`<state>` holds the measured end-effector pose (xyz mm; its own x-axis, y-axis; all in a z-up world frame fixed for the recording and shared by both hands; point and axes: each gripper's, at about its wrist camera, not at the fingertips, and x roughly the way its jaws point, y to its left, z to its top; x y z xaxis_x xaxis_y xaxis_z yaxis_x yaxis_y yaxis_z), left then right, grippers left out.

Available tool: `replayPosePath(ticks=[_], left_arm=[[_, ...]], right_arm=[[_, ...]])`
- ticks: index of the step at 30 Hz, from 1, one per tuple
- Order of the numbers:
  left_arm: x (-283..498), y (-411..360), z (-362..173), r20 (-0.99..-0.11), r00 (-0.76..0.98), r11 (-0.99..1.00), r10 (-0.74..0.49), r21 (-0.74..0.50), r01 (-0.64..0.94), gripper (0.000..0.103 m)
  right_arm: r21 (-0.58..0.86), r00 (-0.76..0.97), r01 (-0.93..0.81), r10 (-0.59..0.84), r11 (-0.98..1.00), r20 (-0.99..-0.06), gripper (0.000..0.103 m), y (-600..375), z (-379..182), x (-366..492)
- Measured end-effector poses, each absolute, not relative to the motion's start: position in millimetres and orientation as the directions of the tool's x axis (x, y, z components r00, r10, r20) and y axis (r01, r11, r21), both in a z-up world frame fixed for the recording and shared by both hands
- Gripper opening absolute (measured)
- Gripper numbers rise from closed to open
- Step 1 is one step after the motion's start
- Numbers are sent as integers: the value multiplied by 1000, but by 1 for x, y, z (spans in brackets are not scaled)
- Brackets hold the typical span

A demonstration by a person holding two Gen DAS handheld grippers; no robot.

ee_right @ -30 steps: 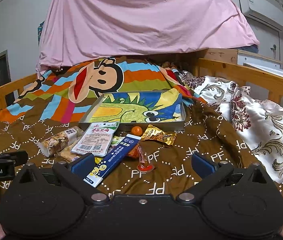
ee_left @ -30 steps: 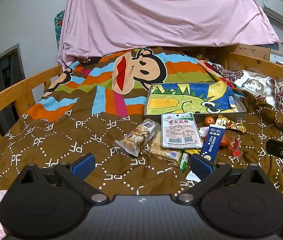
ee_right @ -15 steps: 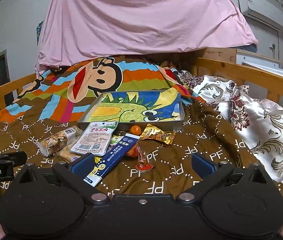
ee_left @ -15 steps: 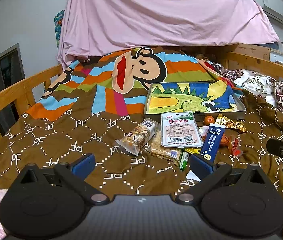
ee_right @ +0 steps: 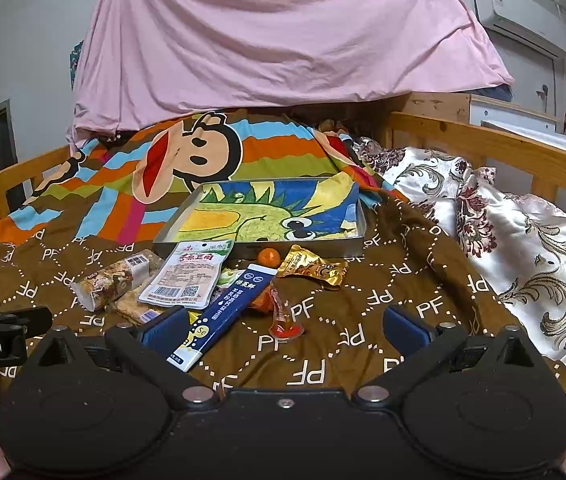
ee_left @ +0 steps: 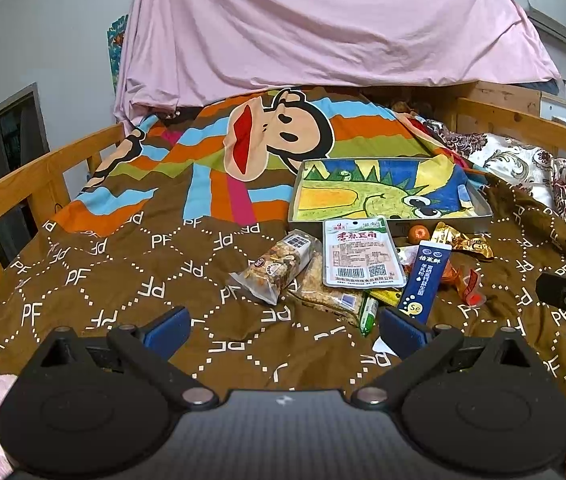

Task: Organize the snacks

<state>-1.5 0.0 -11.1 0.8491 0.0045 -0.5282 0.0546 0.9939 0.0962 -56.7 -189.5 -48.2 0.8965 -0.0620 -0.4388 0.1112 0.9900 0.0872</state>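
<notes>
Two hand-held grippers, left gripper (ee_left: 281, 330) and right gripper (ee_right: 283, 326), hover low over the bed, their blue-padded fingers (ee_left: 167, 328) spread wide and empty. Over the past second almost nothing has shifted: the right view has crept slightly nearer the pile, so sorting has apparently not begun. Snacks lie heaped on the brown quilt (ee_left: 123, 280) just before the empty shallow metal tray with a dinosaur drawing (ee_left: 295, 208): a white flat tofu packet (ee_left: 361, 252), a long navy blue stick sachet (ee_right: 227, 312), a clear-wrapped cereal bar (ee_left: 279, 266), a crinkled gold foil wrapper (ee_right: 315, 268) and a small orange ball (ee_right: 269, 256).
</notes>
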Motion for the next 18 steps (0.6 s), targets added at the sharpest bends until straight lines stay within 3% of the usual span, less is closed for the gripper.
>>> replayPosePath(ticks=[18], left_arm=[[0, -6, -11, -580, 814, 988, 14, 133, 78, 102]], right_arm=[[115, 885, 135, -68, 984, -461, 103, -191, -45, -61]])
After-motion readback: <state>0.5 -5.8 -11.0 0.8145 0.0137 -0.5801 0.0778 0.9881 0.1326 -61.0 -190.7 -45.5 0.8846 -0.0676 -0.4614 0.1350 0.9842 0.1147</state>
